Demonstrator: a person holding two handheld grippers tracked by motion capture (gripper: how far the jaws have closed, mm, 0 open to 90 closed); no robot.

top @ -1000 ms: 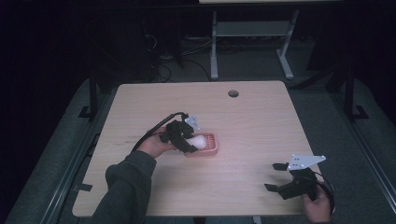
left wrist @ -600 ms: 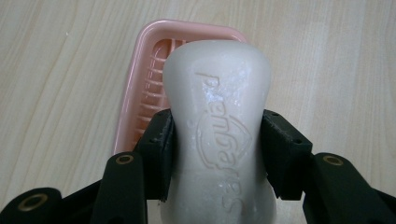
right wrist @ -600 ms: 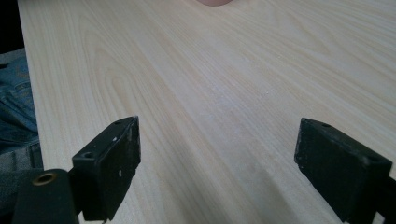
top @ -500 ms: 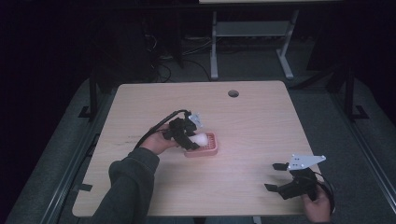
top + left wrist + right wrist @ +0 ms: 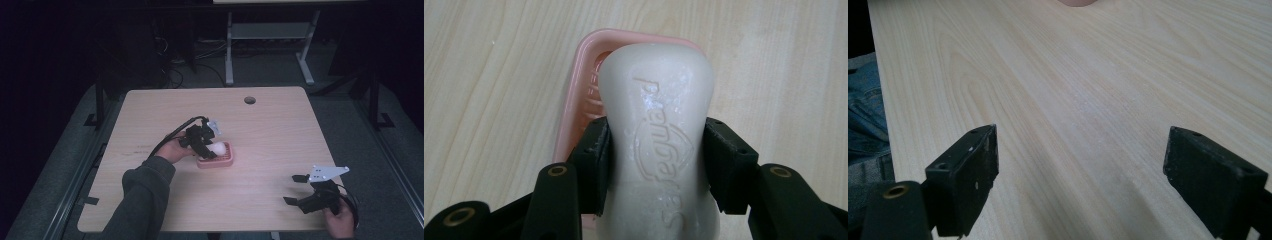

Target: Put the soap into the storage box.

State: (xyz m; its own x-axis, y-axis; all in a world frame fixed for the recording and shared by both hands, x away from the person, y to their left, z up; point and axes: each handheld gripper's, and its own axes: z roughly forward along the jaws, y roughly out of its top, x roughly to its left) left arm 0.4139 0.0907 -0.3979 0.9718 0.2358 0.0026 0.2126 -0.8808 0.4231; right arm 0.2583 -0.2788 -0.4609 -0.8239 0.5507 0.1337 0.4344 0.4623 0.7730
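soap (image 5: pixel 659 145): white bar, waisted, embossed "Safeguard" | L grip (image 5: pixel 656 160): jaws clamped on soap, above pink dish (image 5: pixel 574 100) | R grip (image 5: pixel 1080 185): jaws wide, empty, well right of dish

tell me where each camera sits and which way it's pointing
High view: fixed above the person's side, looking forward and down on the table; shows a sleeve, both hands, left gripper, right gripper.
Left gripper view: rides the left gripper, looking down its jaws clamped on the soap over the pink dish.
Right gripper view: rides the right gripper, looking low across bare tabletop between open jaws.
Shared: soap and dish appear in high and left gripper views.
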